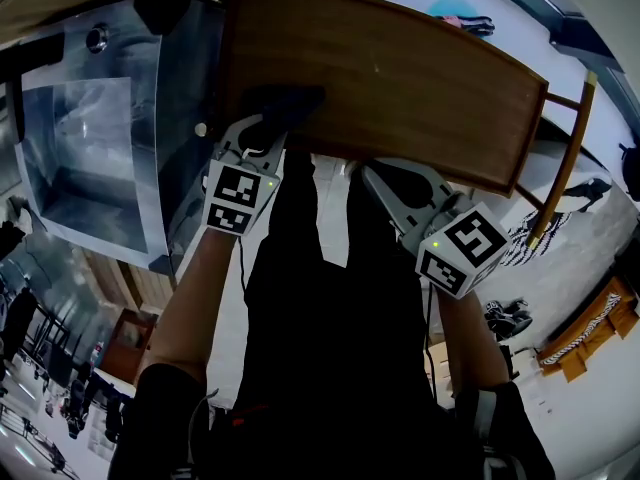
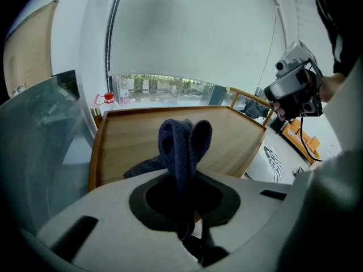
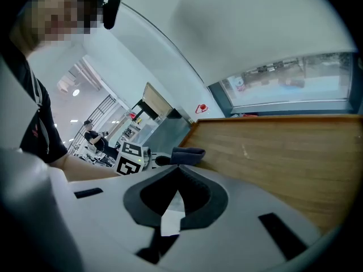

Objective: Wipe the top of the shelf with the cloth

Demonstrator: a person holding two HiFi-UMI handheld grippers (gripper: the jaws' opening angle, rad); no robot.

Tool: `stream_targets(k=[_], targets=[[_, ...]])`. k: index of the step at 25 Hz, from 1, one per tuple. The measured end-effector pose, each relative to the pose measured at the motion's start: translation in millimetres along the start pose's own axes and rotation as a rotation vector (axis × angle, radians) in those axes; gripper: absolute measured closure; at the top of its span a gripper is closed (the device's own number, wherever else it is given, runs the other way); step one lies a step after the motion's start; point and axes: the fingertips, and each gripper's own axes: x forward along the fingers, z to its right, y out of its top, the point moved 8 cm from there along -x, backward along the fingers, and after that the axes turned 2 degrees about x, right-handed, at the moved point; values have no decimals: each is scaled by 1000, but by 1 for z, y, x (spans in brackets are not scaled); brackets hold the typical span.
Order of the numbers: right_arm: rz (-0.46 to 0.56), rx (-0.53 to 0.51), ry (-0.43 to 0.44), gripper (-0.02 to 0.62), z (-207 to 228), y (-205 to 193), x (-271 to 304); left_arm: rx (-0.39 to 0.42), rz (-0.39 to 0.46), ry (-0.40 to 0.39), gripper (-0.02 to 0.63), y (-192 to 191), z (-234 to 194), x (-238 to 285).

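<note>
My left hand-held gripper clamps the cloth on the shelf.
The dark cloth lies at the shelf top's near edge, just ahead of those jaws; my right hand-held gripper, closed and empty, hovers beside that edge.

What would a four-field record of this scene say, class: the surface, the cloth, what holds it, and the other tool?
surface: brown wooden shelf top
cloth: dark blue knitted cloth, bunched, part of it lying on the wood near the shelf's left end
held by: left gripper, jaws shut on the cloth
other tool: right gripper, jaws together with nothing between them, at the shelf's near edge
</note>
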Motion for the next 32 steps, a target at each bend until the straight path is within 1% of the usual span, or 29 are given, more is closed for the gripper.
stream_targets(k=[10, 18, 21, 25, 32], targets=[[40, 36, -28, 591, 18, -11, -31, 42, -34, -44, 552, 12, 26, 23], [74, 59, -52, 591, 33, -18, -60, 81, -55, -90, 552, 25, 54, 44], [87, 69, -61, 591, 39, -22, -71, 111, -71, -93, 552, 28, 61, 50], [102, 81, -72, 591, 47, -26, -85, 114, -86, -100, 552, 32, 67, 55], [128, 104, -92, 591, 60, -33, -105, 146, -98, -155, 552, 47, 98, 76]])
